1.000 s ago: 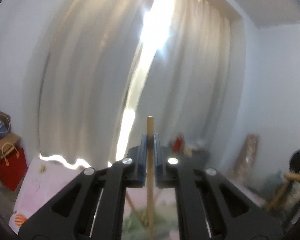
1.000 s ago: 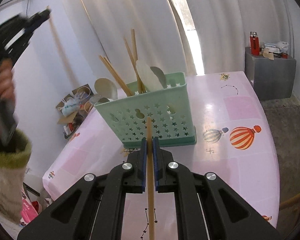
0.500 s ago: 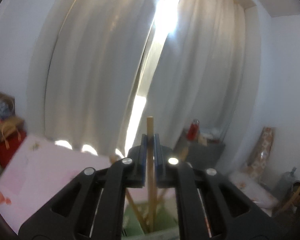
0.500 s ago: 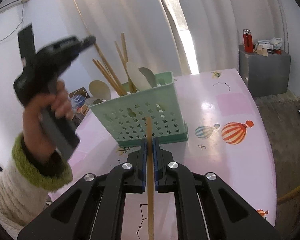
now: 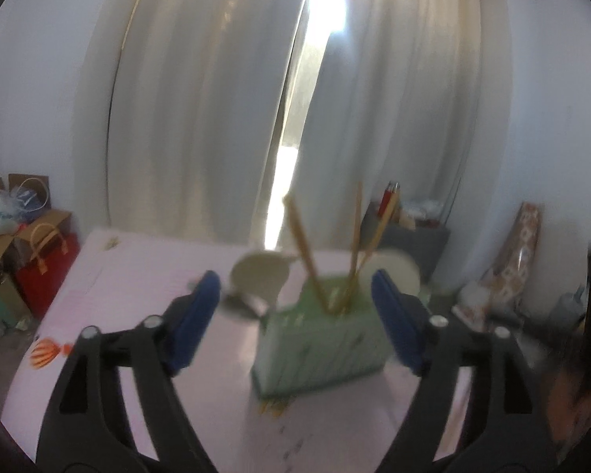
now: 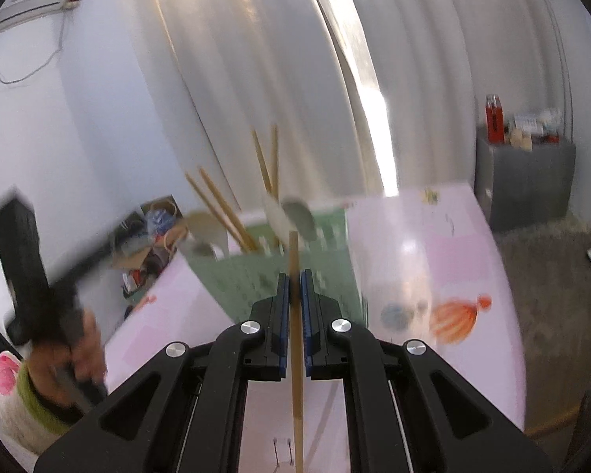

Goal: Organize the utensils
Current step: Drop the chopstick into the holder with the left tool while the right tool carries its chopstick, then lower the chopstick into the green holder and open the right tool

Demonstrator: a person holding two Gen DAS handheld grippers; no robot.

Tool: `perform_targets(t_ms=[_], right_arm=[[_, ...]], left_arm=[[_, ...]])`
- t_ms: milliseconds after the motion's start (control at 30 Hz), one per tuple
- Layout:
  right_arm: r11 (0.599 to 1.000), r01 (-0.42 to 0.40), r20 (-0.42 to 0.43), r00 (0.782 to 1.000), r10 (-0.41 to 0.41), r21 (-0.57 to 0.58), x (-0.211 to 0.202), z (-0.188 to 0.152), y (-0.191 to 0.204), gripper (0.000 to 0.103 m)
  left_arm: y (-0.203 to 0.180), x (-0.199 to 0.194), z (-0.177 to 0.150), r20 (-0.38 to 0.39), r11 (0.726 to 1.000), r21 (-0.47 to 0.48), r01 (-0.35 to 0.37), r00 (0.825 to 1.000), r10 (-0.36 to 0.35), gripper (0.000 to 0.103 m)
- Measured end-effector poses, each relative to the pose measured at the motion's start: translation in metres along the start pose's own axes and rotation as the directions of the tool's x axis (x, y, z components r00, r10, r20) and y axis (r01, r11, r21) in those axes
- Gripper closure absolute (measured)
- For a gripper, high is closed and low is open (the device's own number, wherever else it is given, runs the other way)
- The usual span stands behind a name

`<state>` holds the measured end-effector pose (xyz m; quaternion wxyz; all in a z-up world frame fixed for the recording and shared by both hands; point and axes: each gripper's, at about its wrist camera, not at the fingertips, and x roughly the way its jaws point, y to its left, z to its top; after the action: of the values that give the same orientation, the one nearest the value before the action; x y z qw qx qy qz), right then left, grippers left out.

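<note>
Gripping slim wooden chopstick (image 6: 295, 315): right gripper (image 6: 294, 287) | left gripper (image 5: 295, 311) jaws just sprang apart, empty | green star-perforated plastic basket (image 5: 323, 351) mid-tabletop, probably; blurred | no legible writing

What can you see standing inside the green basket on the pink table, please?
Inside the green basket several wooden chopsticks lean upright, and pale spoons poke above its rim. Their lower ends are hidden by the basket's wall, and blur prevents an exact count.
</note>
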<state>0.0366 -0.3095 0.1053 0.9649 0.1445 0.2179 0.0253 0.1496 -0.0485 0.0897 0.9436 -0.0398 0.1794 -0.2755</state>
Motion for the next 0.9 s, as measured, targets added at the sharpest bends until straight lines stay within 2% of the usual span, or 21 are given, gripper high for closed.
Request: perform_targets(t_ms=[67,200,333,500,700,833,900], right_arm=[[1.0,-0.025,0.049,0.998,0.026,-0.018,-0.005,0.019,0.004,0.097],[0.995,-0.07,0.149,0.986,0.08,-0.074,-0.012,0.059,0.018,0.097],[0.983,-0.108,0.248,0.958,0.142,-0.147,-0.014,0.099,0.039,0.097],[0.967,-0.162,0.298,0.93,0.216,-0.195,0.001,0.133,0.059,0.097],[0.964,-0.091,0.281,0.946,0.163,-0.25,0.036,0.14,0.07,0.097],[0.964,-0.046,0.242,0.964,0.112,-0.263,0.05,0.125,0.07,0.097],[0.963,-0.024,0.197,0.977,0.079,-0.269,0.061,0.115,0.064,0.097]], left_arm=[[0.004,-0.007,-0.016,-0.027,1.0,0.005,-0.016,0.999,0.016,0.02],[0.017,-0.019,-0.044,-0.094,0.998,-0.011,-0.062,0.994,0.061,0.017],[0.038,-0.025,-0.065,-0.143,0.991,-0.078,-0.106,0.985,0.094,0.014],[0.053,-0.032,-0.079,-0.169,0.985,-0.091,-0.15,0.977,0.133,0.013],[0.059,-0.043,-0.079,-0.137,0.981,-0.055,-0.185,0.975,0.176,0.011],[0.061,-0.041,-0.08,-0.146,0.982,-0.055,-0.182,0.974,0.172,0.011],[0.06,-0.037,-0.081,-0.153,0.984,-0.06,-0.17,0.975,0.159,0.011]])
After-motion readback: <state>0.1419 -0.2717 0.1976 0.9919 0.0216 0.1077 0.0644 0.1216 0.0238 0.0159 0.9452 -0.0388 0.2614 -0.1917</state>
